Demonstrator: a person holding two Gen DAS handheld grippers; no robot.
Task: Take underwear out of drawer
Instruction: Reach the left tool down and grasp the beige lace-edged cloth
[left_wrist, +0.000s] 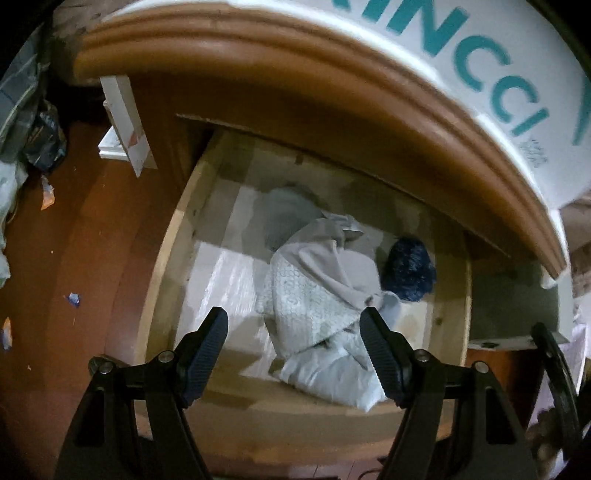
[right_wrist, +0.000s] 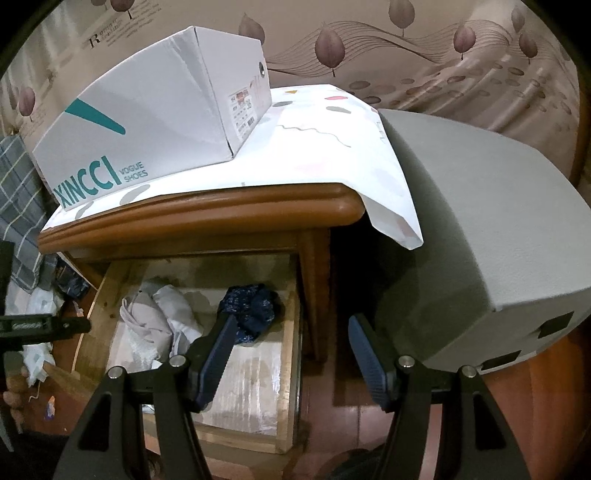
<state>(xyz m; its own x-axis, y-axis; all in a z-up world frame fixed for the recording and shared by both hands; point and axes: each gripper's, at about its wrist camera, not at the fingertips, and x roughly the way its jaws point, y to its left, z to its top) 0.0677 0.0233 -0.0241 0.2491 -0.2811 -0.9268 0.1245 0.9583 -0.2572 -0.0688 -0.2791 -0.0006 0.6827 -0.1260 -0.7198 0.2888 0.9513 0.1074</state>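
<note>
The wooden drawer (left_wrist: 166, 258) of a nightstand stands pulled open. Inside lie a pile of pale grey and white underwear (left_wrist: 321, 295) and a dark blue bundle (left_wrist: 408, 269) to its right. My left gripper (left_wrist: 293, 350) is open and empty, just above the pale pile near the drawer's front. In the right wrist view the drawer (right_wrist: 291, 332), the pale pile (right_wrist: 155, 321) and the blue bundle (right_wrist: 251, 306) show below. My right gripper (right_wrist: 290, 358) is open and empty, above the drawer's right side wall. The left gripper's arm (right_wrist: 44, 326) reaches in from the left.
A white XINCCI shoe box (right_wrist: 155, 110) sits on a patterned sheet (right_wrist: 332, 147) on the nightstand top (right_wrist: 207, 218). A grey box-shaped object (right_wrist: 480, 229) stands right of the nightstand. Red-brown floor (left_wrist: 74, 240) with scraps lies to the left, with a white box (left_wrist: 125, 125) nearby.
</note>
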